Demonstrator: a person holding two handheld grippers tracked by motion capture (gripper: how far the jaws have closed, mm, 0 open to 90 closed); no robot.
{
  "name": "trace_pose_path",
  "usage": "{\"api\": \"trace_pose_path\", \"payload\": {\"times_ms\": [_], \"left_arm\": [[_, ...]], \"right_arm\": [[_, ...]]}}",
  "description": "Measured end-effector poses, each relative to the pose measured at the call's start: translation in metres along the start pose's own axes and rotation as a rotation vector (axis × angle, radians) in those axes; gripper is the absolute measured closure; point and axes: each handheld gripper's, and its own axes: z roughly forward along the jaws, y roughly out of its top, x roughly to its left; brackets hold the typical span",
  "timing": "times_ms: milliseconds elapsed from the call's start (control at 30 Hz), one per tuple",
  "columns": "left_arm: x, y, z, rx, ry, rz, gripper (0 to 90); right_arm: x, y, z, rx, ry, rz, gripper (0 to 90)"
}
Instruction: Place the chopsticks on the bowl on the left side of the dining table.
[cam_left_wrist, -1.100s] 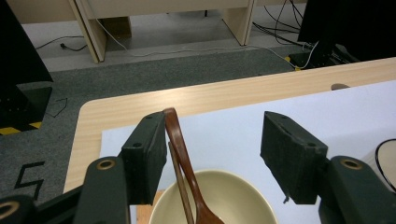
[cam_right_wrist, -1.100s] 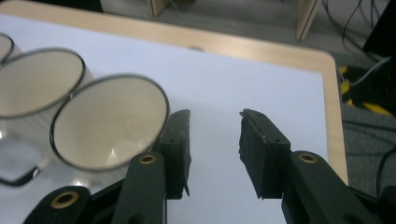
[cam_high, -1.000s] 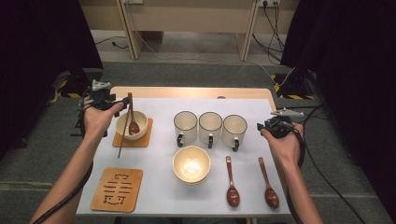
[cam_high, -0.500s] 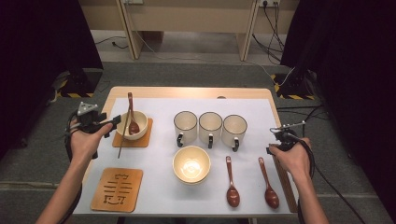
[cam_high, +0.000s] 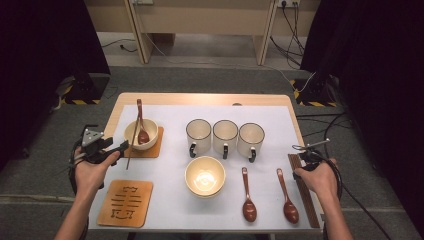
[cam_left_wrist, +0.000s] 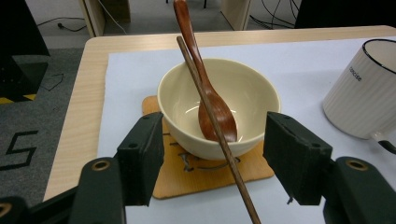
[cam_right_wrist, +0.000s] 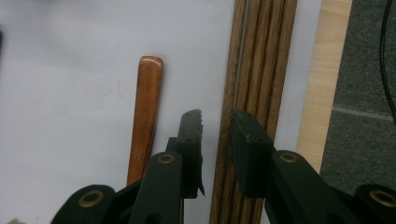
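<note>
Right gripper (cam_right_wrist: 215, 119) closing its jaws astride the leftmost of the chopsticks (cam_right_wrist: 252, 93), not yet pinching, left gripper (cam_left_wrist: 212, 140) gaping, released, facing the bowl (cam_left_wrist: 219, 109) holding a spoon (cam_left_wrist: 210, 100) and one chopstick (cam_left_wrist: 219, 140).

The wooden bench (cam_high: 210, 98) is covered by a white sheet (cam_high: 175, 165), on which two coasters (cam_high: 125, 203) near the left edge, three mugs (cam_high: 225, 136) mid-bench, a bowl (cam_high: 204, 176), two spoons (cam_high: 247, 195) and, along the right edge, chopsticks (cam_high: 303, 192) are laid.
</note>
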Motion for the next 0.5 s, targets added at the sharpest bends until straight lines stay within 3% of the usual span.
{"api": "trace_pose_path", "payload": {"times_ms": [200,500], "left_arm": [[0.001,-0.003,-0.005,-0.003,0.018,0.006,37.2],[0.000,-0.008,-0.003,0.014,0.011,-0.001,37.2]], "right_arm": [[0.000,0.002,0.004,0.022,0.000,0.016,75.2],[-0.003,0.003,0.012,0.042,-0.003,0.022,75.6]]}}
